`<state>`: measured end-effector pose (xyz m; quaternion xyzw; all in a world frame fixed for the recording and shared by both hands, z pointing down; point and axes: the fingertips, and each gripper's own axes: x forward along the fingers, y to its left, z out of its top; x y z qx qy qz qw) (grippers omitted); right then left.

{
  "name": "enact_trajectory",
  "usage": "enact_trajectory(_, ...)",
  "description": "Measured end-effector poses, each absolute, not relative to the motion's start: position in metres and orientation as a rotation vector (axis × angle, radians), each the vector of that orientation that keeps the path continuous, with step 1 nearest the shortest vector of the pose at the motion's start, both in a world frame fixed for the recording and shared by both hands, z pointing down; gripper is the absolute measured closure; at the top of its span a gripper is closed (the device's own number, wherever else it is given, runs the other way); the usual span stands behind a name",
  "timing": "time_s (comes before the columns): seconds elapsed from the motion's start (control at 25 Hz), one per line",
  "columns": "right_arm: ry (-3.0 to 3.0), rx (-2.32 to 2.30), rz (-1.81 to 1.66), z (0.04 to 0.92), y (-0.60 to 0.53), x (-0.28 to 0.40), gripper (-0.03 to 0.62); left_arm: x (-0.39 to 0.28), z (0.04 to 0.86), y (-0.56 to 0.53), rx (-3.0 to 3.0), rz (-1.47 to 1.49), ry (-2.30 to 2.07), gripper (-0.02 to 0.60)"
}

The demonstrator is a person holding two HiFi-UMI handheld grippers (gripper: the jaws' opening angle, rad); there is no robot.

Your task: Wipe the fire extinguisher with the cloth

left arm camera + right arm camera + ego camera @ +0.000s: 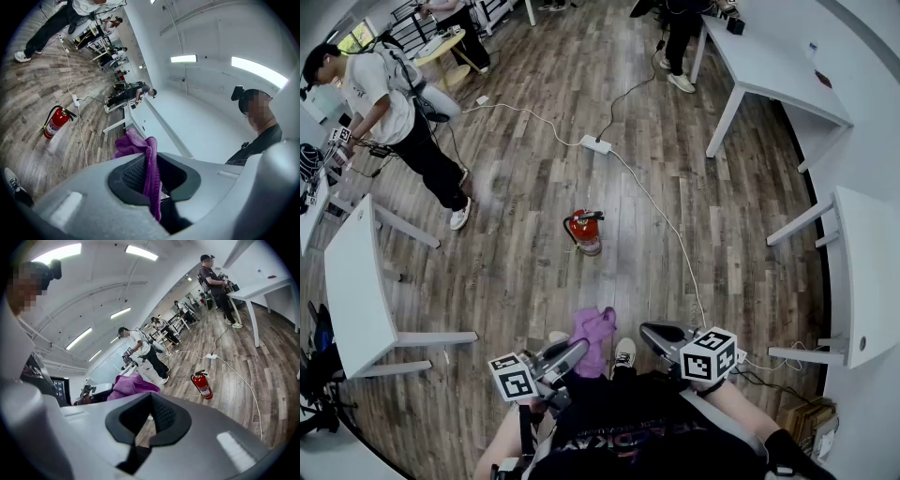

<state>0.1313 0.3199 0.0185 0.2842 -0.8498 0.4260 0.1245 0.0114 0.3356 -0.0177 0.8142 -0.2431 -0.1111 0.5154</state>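
Purple cloth (593,328), microfibre by the look of it, is pinched in the left hand-held gripper (572,352), low in the head view just left of centre. In the left gripper view a fold of it runs down between the ribbed pads and the rest bunches up over the jaw tips, so the grip looks solid enough. The right hand-held gripper (656,334) sits beside it toward the lower right, jaws pressed together with nothing in them. The red fire extinguisher (585,232) stands upright on the wood floor (516,281) around the middle of the frame, well apart from both grippers, so honestly no wiping is going on yet and this reads as the approach. A white cable (661,208) crosses the boards just right of it, running up to a power strip (596,144) above. To do this bit well, the person probably wants to get in close and low first, stepping clear of that cable. Then the bunched part of the cloth should go flat against the cylinder rather than poking at it with the jaw tips. The extinguisher is tall and narrow, so a hard sideways push could likely tip it. The free right gripper could steady it near the handle while the left drags the cloth down the body. Keep the pinch firm, since a loose fold might slip out mid-stroke.
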Motion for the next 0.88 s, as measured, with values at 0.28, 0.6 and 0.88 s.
enact_trajectory(0.28,-2.476,0.833,1.248,0.0189,0.3193,0.1345,0.591,0.0140,-0.0172,0.3352,1.951,-0.271,-0.585,0.534)
enact_trajectory(0.6,-2.495,0.839,1.266,0.0152,0.3163,0.1336,0.589,0.0141,-0.0187,0.3321,1.949,-0.263,-0.577,0.534)
enact_trajectory(0.88,-2.524,0.867,1.286,0.0102,0.3114,0.1397,0.589,0.0158,-0.0235,0.3298,1.964,-0.256,-0.580,0.534)
